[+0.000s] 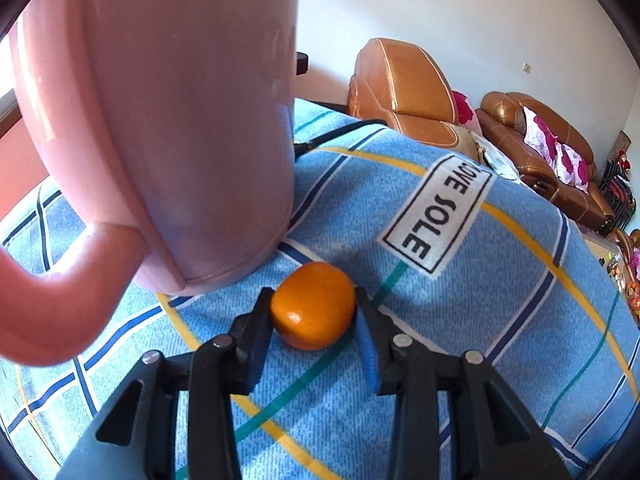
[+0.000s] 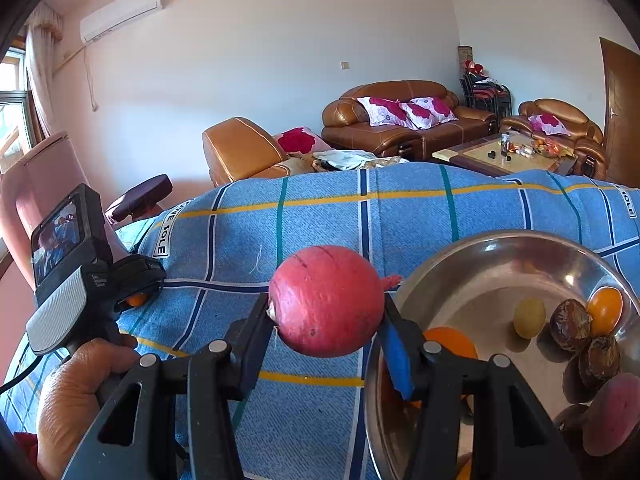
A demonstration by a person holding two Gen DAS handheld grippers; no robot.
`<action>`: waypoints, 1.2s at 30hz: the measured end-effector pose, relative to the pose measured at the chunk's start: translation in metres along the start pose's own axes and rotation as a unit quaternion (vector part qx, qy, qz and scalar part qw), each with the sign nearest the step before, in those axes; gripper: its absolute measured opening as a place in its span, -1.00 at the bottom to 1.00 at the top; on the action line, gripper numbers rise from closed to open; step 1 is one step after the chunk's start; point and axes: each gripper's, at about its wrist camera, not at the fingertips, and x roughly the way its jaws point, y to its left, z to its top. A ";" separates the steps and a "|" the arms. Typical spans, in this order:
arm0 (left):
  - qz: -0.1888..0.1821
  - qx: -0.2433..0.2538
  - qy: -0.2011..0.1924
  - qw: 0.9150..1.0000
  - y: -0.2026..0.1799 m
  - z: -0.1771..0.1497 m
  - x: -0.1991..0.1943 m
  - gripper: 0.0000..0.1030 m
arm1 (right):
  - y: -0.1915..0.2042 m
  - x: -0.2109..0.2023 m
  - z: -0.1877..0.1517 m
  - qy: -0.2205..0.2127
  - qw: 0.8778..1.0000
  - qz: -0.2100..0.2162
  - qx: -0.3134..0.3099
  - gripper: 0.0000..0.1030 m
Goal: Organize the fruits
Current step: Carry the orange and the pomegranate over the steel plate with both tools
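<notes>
My left gripper (image 1: pixel 314 304) is shut on a small orange fruit (image 1: pixel 313 311) that rests on the blue checked cloth (image 1: pixel 500 288); both fingers touch its sides. My right gripper (image 2: pixel 326 312) is shut on a red pomegranate (image 2: pixel 326 300) and holds it above the cloth, just left of a steel bowl (image 2: pixel 460 276). The bowl holds an orange (image 2: pixel 605 310), a pale yellow fruit (image 2: pixel 529 317), dark brown fruits (image 2: pixel 570 323), another orange (image 2: pixel 452 340) and a reddish fruit (image 2: pixel 616 416). The left gripper (image 2: pixel 138 298) with the orange fruit also shows in the right wrist view, at the left.
A large pink plastic chair (image 1: pixel 160 120) stands close on the left of the left gripper. Brown leather sofas (image 2: pixel 400 120) and a coffee table (image 2: pixel 500 152) lie beyond the cloth's far edge. A black cable (image 1: pixel 340 134) runs over the cloth behind the chair.
</notes>
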 end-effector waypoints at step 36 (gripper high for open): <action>-0.159 0.137 -0.134 0.969 0.043 -0.111 -0.152 -0.24 | -0.002 -0.087 -0.039 -0.090 0.991 -0.068 -0.069 0.04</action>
